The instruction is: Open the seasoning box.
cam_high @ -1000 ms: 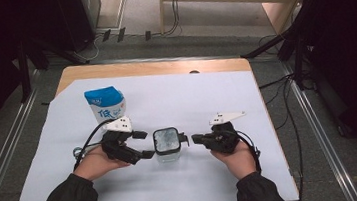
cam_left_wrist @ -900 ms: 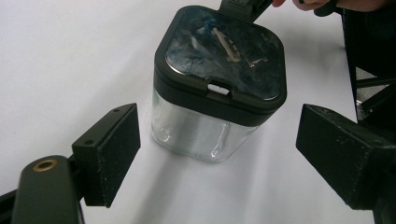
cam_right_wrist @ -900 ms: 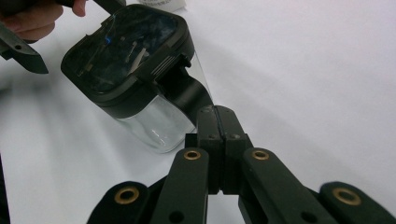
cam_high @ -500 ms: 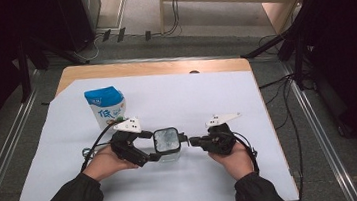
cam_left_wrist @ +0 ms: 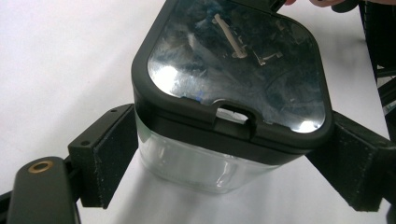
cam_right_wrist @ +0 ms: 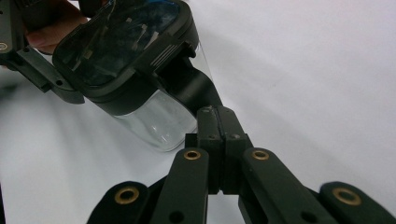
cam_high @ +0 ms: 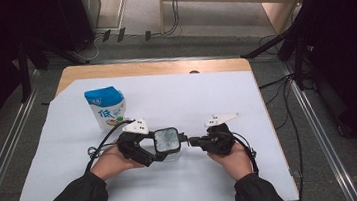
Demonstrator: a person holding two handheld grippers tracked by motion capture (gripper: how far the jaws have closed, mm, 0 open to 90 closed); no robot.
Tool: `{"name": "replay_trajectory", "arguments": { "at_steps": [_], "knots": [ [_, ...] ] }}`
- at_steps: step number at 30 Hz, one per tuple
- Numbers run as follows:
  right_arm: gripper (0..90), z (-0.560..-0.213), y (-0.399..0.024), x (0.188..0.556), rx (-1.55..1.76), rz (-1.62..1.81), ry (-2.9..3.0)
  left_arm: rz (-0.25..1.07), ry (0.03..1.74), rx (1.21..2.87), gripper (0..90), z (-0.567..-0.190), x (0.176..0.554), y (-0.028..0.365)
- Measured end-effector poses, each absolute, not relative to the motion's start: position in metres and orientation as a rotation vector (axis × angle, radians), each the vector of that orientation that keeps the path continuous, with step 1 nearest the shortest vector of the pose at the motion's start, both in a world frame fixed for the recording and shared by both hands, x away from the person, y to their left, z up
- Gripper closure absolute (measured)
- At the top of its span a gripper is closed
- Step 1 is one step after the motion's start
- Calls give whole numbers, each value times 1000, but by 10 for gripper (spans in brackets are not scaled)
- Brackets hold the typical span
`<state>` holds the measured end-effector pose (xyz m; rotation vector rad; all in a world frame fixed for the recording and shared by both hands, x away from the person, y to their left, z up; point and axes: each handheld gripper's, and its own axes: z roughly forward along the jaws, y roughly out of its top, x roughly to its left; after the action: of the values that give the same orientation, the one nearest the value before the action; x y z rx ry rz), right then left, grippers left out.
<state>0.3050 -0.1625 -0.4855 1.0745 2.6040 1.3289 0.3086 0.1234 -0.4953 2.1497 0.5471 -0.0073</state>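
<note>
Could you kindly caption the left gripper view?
Left gripper straddling a clear jar beneath its black lid on white paper.

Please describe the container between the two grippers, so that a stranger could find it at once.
On the white sheet covering the table, look near the front edge, between the two hands. There stands a clear jar with a black, glossy lid. The blue and white bag behind it is soft and opaque.

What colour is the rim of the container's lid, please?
Black, around a clear panel; the lid shows best in the left gripper view.
</note>
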Motion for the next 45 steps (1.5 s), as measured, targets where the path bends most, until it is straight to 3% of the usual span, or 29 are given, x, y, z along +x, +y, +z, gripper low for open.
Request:
{"name": "replay_trajectory", "arguments": {
  "at_steps": [45],
  "knots": [
    [900,-485,-162,304,1082,1324,2604,31,537,2129,146,-477,305,126]
  ]
}}
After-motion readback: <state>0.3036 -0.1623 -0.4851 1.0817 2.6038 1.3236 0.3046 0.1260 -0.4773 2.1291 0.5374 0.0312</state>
